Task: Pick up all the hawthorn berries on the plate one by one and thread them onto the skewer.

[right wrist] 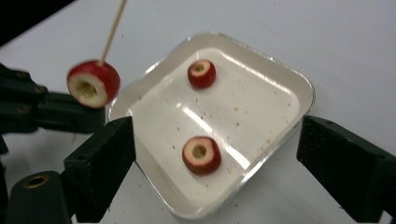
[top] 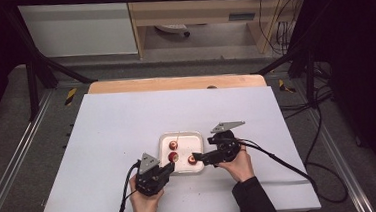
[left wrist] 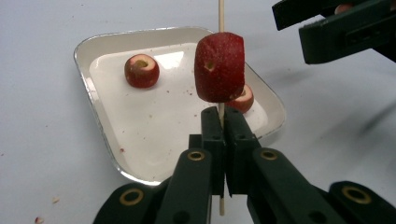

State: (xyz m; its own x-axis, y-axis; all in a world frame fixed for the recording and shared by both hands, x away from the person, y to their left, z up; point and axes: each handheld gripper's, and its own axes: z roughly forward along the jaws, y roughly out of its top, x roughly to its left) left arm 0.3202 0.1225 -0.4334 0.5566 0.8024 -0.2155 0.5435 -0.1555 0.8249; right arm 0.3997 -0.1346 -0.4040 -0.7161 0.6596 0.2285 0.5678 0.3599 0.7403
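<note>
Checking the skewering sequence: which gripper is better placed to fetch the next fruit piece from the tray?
Right gripper: open over the near fruit piece in the tray. Left gripper is shut on the skewer.

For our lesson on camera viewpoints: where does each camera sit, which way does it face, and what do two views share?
High view: above the table, looking forward and down; both forearms, left gripper, right gripper.
Left gripper view: along shut jaws clamping the skewer with a fruit piece.
Right gripper view: between open jaws, down onto the tray.
Shared: tray and skewered fruit piece.
</note>
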